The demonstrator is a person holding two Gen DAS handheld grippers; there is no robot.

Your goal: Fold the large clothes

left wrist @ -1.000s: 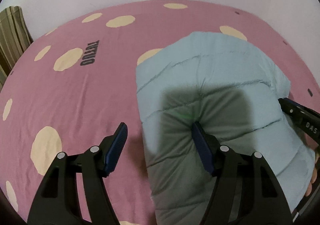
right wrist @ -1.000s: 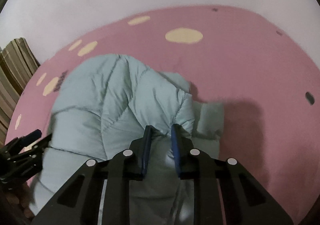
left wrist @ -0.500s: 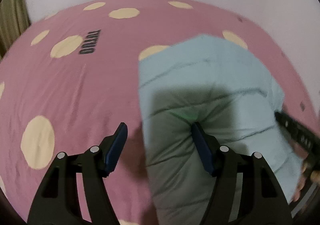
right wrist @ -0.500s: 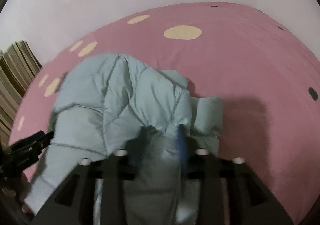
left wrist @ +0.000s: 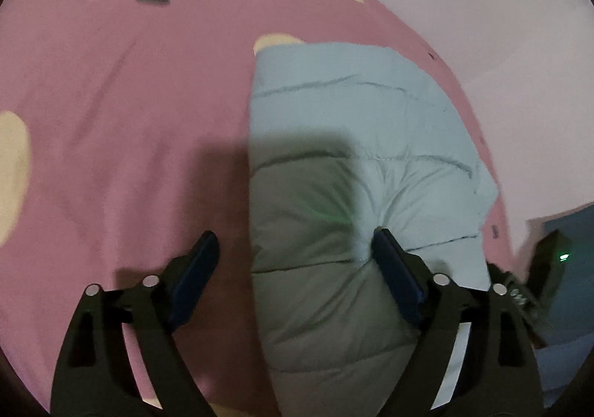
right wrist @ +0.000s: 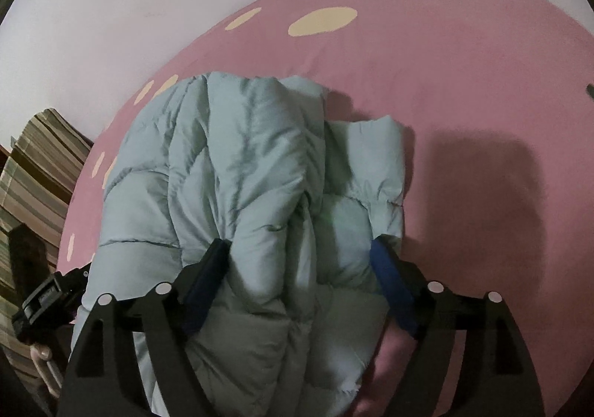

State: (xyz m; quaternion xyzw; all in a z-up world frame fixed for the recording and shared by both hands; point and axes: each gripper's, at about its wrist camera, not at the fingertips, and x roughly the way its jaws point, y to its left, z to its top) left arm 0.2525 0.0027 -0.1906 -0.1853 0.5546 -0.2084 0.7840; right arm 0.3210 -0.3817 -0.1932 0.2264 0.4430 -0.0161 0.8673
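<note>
Underneath, pink bedsheet (left wrist: 111,120) (cream spots), pale wall (right wrist: 111,9) behind, both claws opening over blue padded jacket (right wrist: 230,176)

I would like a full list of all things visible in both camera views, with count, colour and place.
puffer jacket: one, pale blue-green, quilted, lying bunched and partly folded on the bed cover.
bed cover: one, pink with cream oval spots and dark lettering, spread under the jacket.
wall: one, plain white, behind the bed.
striped fabric: one, brown and green stripes, at the left edge of the right wrist view.
left tool: one, black with blue pads, jaws opening; the jacket's left edge lies between them, one pad over the bare cover.
right tool: one, black with blue pads, jaws opening, with bunched jacket between them.
</note>
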